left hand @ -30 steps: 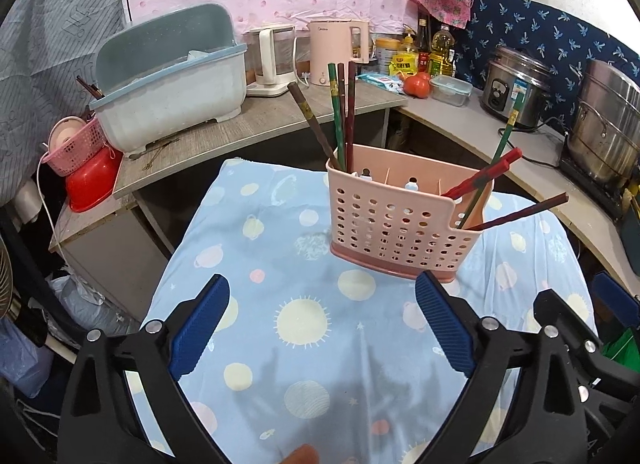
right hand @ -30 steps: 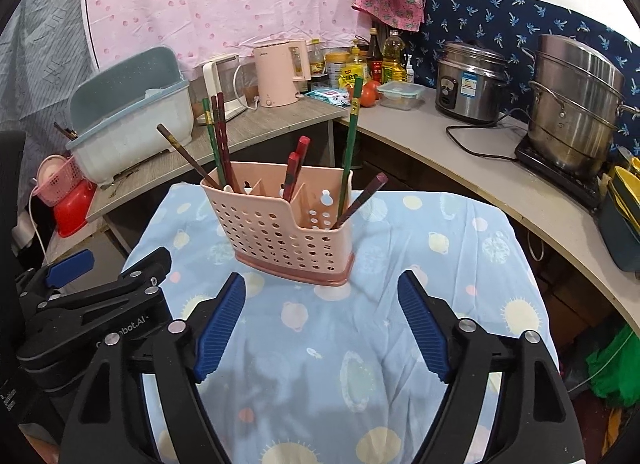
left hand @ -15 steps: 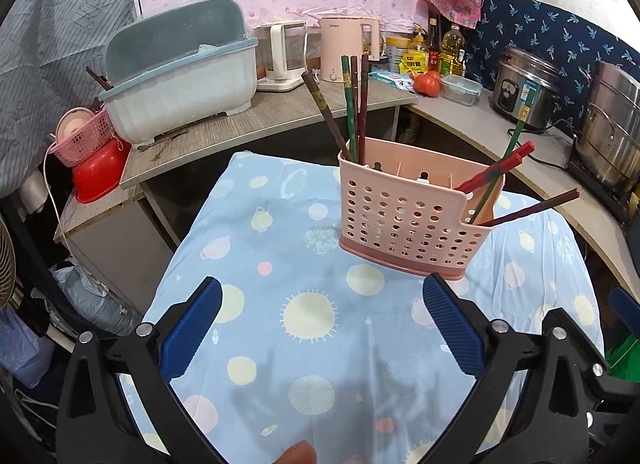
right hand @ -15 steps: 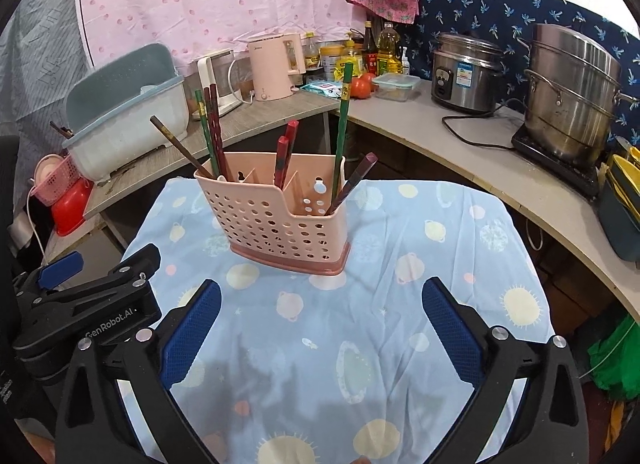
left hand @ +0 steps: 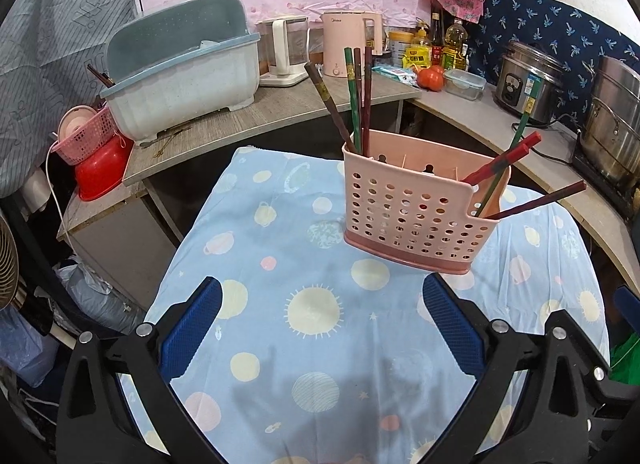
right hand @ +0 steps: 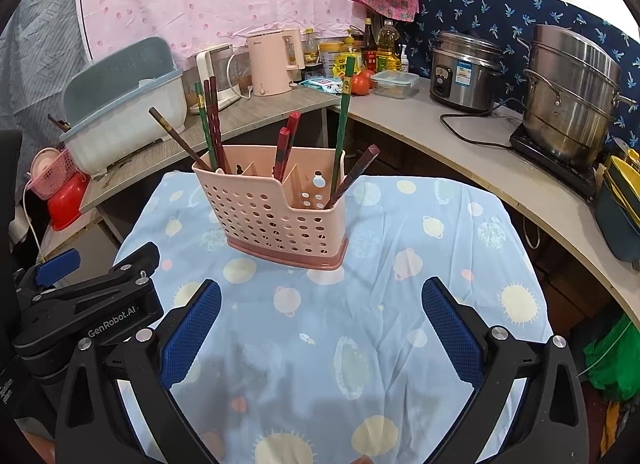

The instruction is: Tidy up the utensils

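Nearest, the right gripper and left gripper both hang with jaws spread wide, empty, above the blue planet-print tablecloth. The left one's arm reads "GenRobot.AI". Beyond, a pink perforated utensil holder stands upright mid-table, chopsticks in it pointing up and leaning outward. Behind, a counter carries a pink "Midea" kettle and a rice cooker.
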The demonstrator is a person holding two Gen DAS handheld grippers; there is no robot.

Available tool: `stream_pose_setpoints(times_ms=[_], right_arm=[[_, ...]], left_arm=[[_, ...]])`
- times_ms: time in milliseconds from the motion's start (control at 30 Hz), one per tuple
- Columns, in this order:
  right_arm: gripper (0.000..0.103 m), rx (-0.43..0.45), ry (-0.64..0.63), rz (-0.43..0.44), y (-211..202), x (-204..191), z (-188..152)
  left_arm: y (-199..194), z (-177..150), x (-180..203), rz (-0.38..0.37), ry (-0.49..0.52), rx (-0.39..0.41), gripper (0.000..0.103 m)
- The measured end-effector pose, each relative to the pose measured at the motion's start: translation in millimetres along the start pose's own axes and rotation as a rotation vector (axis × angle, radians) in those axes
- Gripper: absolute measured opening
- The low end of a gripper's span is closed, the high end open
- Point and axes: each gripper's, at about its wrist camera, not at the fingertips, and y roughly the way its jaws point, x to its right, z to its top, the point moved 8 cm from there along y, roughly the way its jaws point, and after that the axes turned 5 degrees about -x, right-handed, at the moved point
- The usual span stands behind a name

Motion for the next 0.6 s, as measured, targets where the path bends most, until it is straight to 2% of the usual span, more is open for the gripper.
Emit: stream_pose_setpoints(times_ms=[600], right_arm=[[0.097, -0.004, -0.002, -0.006, 0.1, 1.7, -3.8]], left_arm=[[1.3, -2.3, -0.8, 0.009, -0.001, -0.003, 0.096]])
